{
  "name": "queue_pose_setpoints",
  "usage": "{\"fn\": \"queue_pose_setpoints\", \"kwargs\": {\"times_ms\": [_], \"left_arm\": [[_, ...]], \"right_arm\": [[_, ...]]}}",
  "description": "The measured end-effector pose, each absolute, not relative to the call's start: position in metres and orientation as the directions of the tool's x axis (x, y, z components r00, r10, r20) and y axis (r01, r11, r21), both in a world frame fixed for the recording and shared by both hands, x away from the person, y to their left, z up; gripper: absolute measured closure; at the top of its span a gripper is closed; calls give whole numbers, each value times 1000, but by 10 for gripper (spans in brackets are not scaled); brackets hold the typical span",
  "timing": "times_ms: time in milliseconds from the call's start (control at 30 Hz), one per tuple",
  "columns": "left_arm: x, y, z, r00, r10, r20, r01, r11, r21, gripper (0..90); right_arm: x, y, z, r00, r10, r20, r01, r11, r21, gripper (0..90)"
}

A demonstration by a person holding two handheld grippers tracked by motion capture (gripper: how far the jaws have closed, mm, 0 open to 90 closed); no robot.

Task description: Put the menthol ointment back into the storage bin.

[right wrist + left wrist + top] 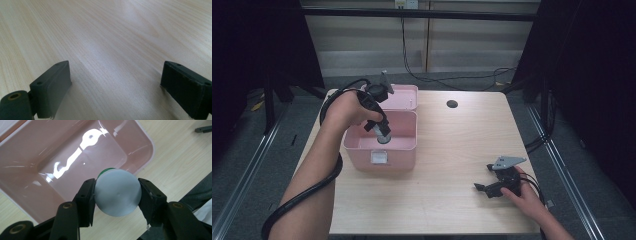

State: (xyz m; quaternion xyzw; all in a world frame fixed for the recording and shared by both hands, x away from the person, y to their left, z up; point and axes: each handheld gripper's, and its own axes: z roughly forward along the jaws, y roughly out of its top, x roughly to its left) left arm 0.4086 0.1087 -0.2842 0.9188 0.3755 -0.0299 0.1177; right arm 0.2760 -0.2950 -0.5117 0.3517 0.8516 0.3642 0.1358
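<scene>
Overhead, the left hand (pixel 346 109) reaches in from the bench's (pixel 452 165) near left corner, forearm angled up toward the far left, wrist bent so the left gripper (pixel 382 134) points steeply down into the box (pixel 399 147). Its cable loops back over the wrist and trails along the forearm.

Left gripper view: both jaws are clamped on a round white bottle (pixel 117 192), seen end-on, one jaw on either side. A thin green rim shows at the bottle's far edge. The bottle hangs over the box's (pixel 37 182) open mouth, near one rounded corner; whether it touches the floor of the box I cannot tell.

Box: pink, glossy, standing toward the bench's left edge, lid (pixel 404 96) swung open behind it toward the far edge. A pale latch sits on its near wall. The interior shows bare pink floor with light glare.

The right hand (pixel 528 196) rests near the bench's near right corner, right gripper (pixel 484 187) lying low and pointing left, grey plate on top. Right gripper view: jaws spread wide apart, bare wood (pixel 105 45) between them.
</scene>
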Motion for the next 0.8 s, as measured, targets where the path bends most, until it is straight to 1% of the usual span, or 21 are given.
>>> {"fn": "queue_pose_setpoints", "kwargs": {"times_ms": [200,367,400,500,600,667,800], "left_arm": [[421,107,-291,700,699,-146,713,-673,198,504],[427,105,-294,683,719,-131,728,-654,206,504],[428,105,-295,666,733,-138,743,-637,205,504],[432,104,-299,658,739,-144,751,-629,200,504],[436,101,-306,654,746,-127,754,-629,188,504],[438,98,-309,643,757,-114,763,-620,184,504],[442,94,-316,612,782,-119,787,-585,197,504]], "right_arm": [[276,-295,-512,-715,699,25,501,487,715,86],[276,-295,-512,-716,698,25,500,487,716,86],[276,-295,-512,-716,698,25,500,487,716,86],[276,-295,-512,-716,698,25,500,487,716,86],[276,-295,-512,-716,698,25,500,487,716,86],[276,-295,-512,-716,698,25,500,487,716,86],[276,-295,-512,-716,698,25,500,487,716,86]]}}
